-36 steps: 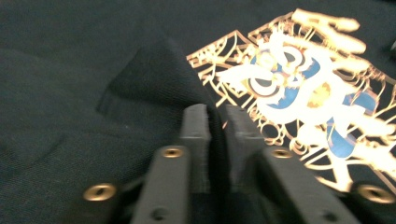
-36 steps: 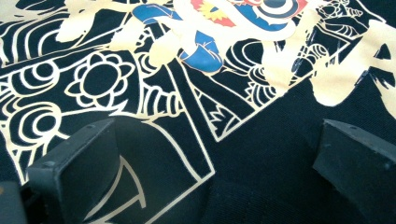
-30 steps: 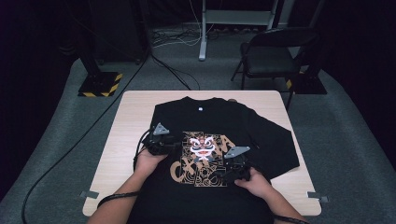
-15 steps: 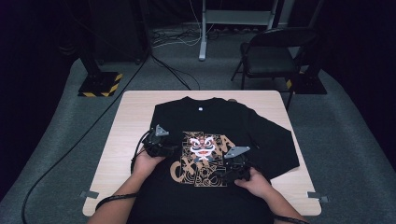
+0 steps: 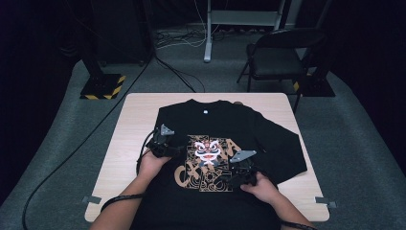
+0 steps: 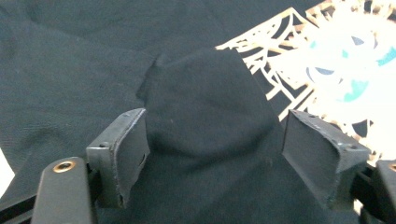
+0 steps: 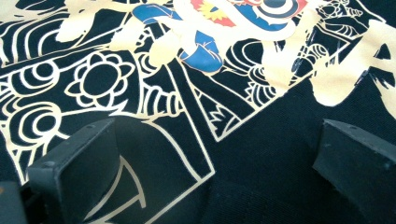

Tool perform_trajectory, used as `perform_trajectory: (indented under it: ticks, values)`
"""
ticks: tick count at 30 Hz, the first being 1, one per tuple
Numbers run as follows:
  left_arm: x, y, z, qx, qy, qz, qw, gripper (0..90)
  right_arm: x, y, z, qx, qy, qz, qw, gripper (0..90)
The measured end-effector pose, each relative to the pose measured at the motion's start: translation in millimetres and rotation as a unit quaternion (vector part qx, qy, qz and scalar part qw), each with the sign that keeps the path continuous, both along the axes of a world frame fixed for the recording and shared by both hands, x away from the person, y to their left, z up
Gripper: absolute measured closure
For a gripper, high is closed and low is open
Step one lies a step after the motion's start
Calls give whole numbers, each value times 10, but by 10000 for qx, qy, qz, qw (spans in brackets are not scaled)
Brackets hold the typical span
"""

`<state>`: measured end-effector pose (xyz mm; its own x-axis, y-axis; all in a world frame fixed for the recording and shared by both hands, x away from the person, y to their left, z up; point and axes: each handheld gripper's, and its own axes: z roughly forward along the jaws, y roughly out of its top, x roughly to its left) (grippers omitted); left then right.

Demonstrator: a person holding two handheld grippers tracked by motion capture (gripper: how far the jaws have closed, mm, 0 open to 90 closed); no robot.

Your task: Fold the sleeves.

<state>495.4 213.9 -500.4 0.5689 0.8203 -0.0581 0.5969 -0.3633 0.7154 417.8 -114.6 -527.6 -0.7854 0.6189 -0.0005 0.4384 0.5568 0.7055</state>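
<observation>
1. Evidently, the left gripper (image 5: 178, 150) had just been opened: a raised fold of cloth stood between its spread jaws, unpressed by either pad, as seen in the left gripper view.
2. The black long-sleeved shirt with a gold and white lion print (image 5: 225, 139) was spread flat at the centre of the pale wooden table (image 5: 139, 108), a sleeve folded across its left side.
3. The right gripper (image 5: 229, 181) was held with its jaws wide apart over the print's lower right, nothing pinched.
4. The fold was judged released; another grasp seemed due.
</observation>
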Motion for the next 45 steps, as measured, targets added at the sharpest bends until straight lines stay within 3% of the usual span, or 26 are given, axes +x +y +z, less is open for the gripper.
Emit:
perform_trajectory:
  ticks: [1,2,8,11,13,18,20,24,27,32,34,38,44,45]
  values:
    - [33,-3,-9,-145,67,40,9999,196,0,0,0,0,0,-1,10000,0]
    - [66,-16,-18,-161,91,60,9998,191,0,0,0,1,0,-1,10000,0]
    - [240,-147,-38,153,13,-26,9999,201,0,0,0,2,-1,0,10000,0]
    - [298,-178,-69,333,-13,128,9994,199,0,0,0,2,1,0,10000,0]
    - [308,-166,-79,430,-185,321,9984,203,0,0,0,1,1,0,10000,0]
    - [333,-112,-94,164,-152,571,9981,198,-1,-1,0,1,-1,0,10000,0]
    - [337,-109,-91,170,-186,578,9980,195,-2,-1,0,0,-1,-1,10000,0]
    - [390,-137,-102,160,-47,624,9979,191,-2,-1,0,0,0,-1,10000,0]
    - [423,-217,-140,343,9,531,9980,188,-2,-1,0,0,-1,-1,10000,0]
    - [412,-249,-176,221,-11,499,9985,176,-10,-5,1,-7,10,-13,10000,0]
    - [387,-249,-154,242,17,454,9987,175,-10,-5,1,-7,9,-12,10000,0]
    - [280,-146,-32,444,-209,330,9983,172,-10,-5,1,-4,11,-14,10000,0]
    - [137,264,306,437,-278,438,9977,170,-12,-4,1,-4,12,-17,10000,0]
    - [107,328,350,353,-250,469,9980,169,-12,-4,1,-6,13,-16,10000,0]
